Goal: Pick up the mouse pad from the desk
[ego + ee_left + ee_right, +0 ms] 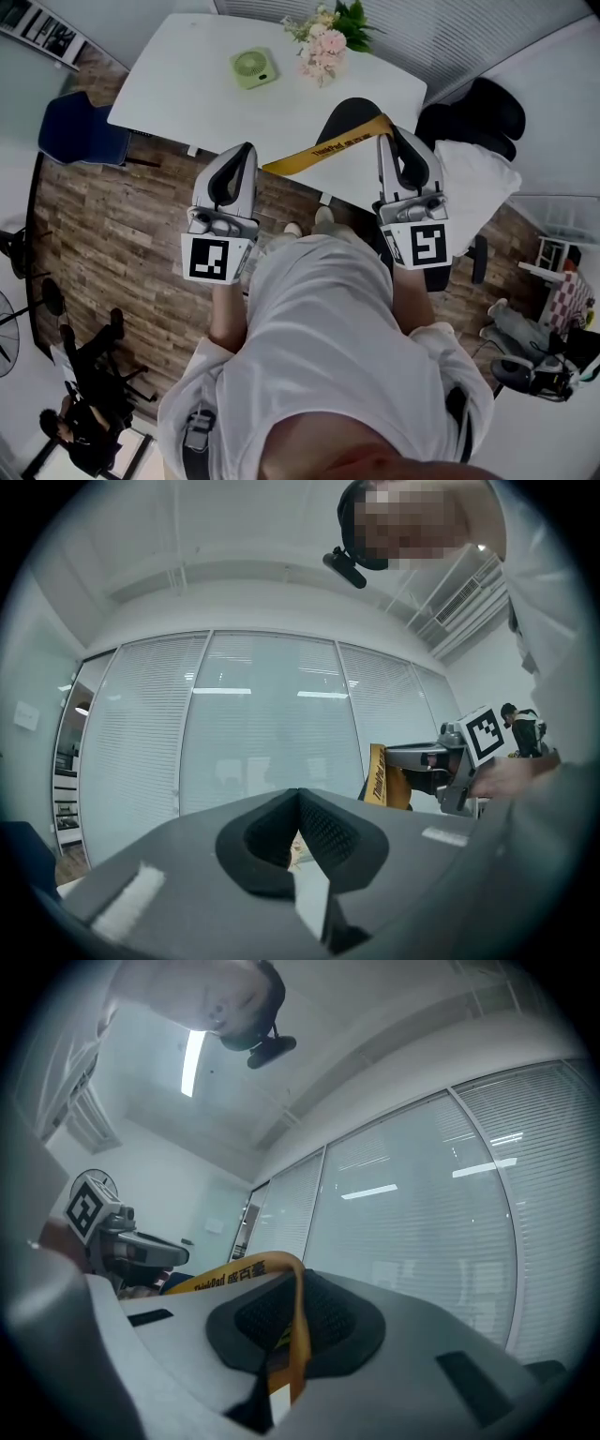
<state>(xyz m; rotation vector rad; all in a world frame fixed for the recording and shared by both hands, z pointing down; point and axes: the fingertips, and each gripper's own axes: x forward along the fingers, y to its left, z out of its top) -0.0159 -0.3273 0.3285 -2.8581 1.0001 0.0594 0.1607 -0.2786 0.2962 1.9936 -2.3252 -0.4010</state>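
Observation:
The mouse pad (pixel 323 148), yellow on top and black underneath, hangs in the air above the near edge of the white desk (pixel 178 84). My right gripper (pixel 387 141) is shut on its right end. In the right gripper view the pad's yellow edge (pixel 299 1335) runs between the pads of my right gripper (pixel 298 1283) and curves away to the left. My left gripper (pixel 246 150) is held beside the pad's left end, apart from it. In the left gripper view the left gripper (pixel 298 803) has its tips together with nothing between them, and the mouse pad (pixel 378 778) shows at the right.
A small green fan (pixel 253 67) and a bunch of flowers (pixel 324 42) stand on the desk. A blue chair (pixel 80 131) is at the desk's left, a black chair with white cloth (pixel 478 141) at its right. Wooden floor (pixel 122 234) lies below.

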